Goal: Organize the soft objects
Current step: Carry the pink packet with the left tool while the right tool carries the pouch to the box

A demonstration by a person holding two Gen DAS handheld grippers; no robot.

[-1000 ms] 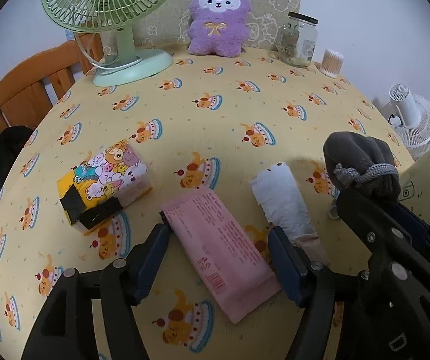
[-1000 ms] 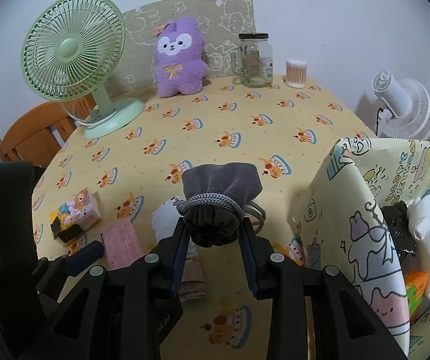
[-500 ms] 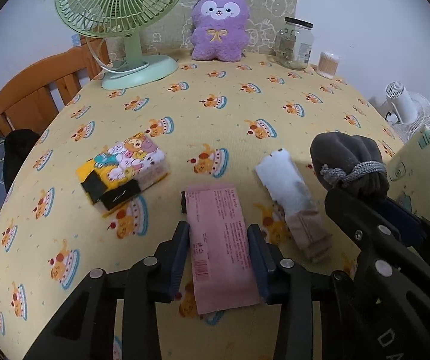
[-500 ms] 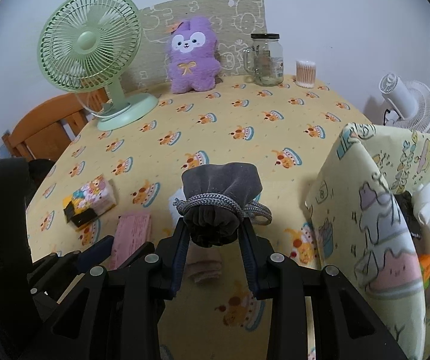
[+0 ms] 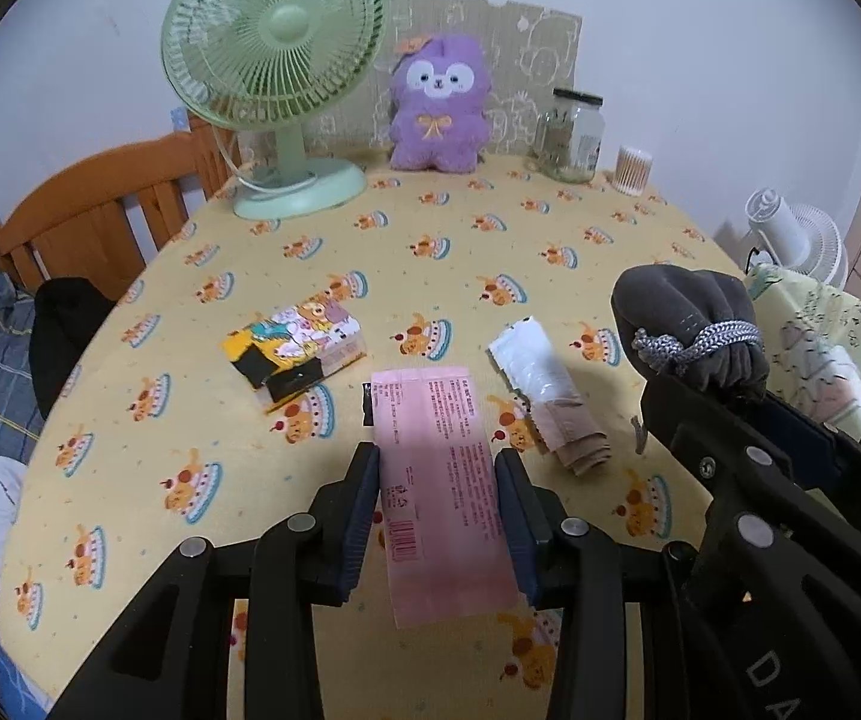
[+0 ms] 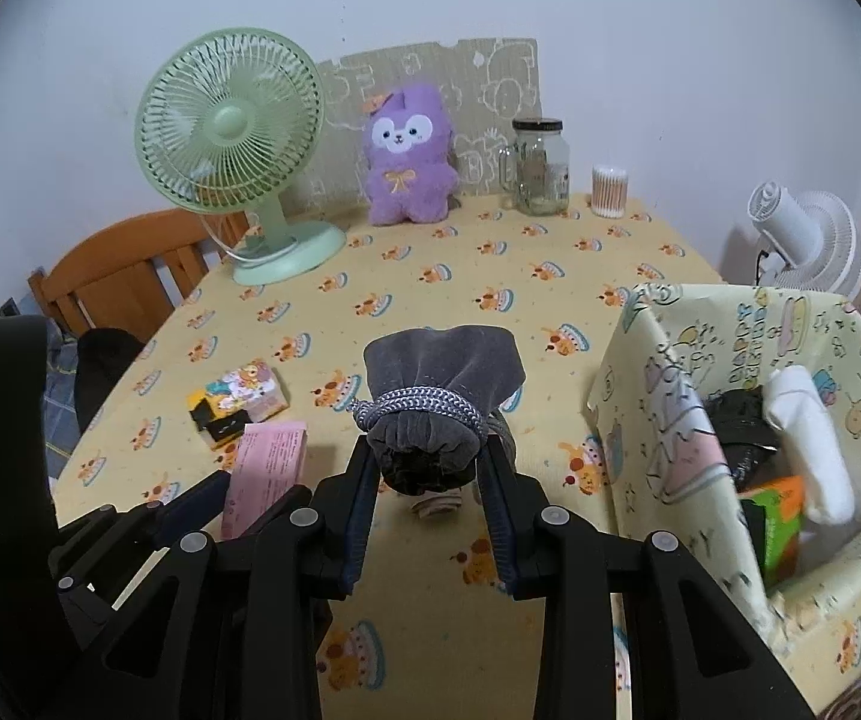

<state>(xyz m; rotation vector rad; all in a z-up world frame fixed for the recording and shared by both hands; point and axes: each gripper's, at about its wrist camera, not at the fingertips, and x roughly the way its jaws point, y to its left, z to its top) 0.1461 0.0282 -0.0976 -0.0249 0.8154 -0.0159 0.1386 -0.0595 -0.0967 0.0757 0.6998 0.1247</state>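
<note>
Looking along your left gripper (image 5: 437, 507), you have its jaws clamped on the long edges of the pink flat packet (image 5: 441, 480), which sticks out ahead of the pads and appears lifted off the yellow cake-print tablecloth (image 5: 466, 252). Left of it lies the cartoon-print tissue pack (image 5: 295, 345); to its right lies the rolled white and beige cloth (image 5: 544, 402). At far right your right gripper carries the grey drawstring pouch (image 5: 691, 324), with the edge of the patterned fabric bin (image 5: 832, 348) behind it. The green desk fan (image 5: 277, 90), purple plush (image 5: 437, 105) and glass jar (image 5: 568, 135) stand along the far edge.

From your right gripper (image 6: 430, 480), the jaws pinch the pouch (image 6: 439, 396) below its corded neck, clear of the cloth. The bin (image 6: 658, 396) stands open just to the right, already holding a white bundle (image 6: 808, 444), something black and a green-and-orange box (image 6: 775, 516). The pink packet (image 6: 265, 468) shows at the near left in the other gripper.

So you seem to be mid-carry with both items. Next, I would judge, swing the pouch right over the bin's near wall, let it go above the white bundle, then bring the packet across; keep it level so it does not slip from the pads.
</note>
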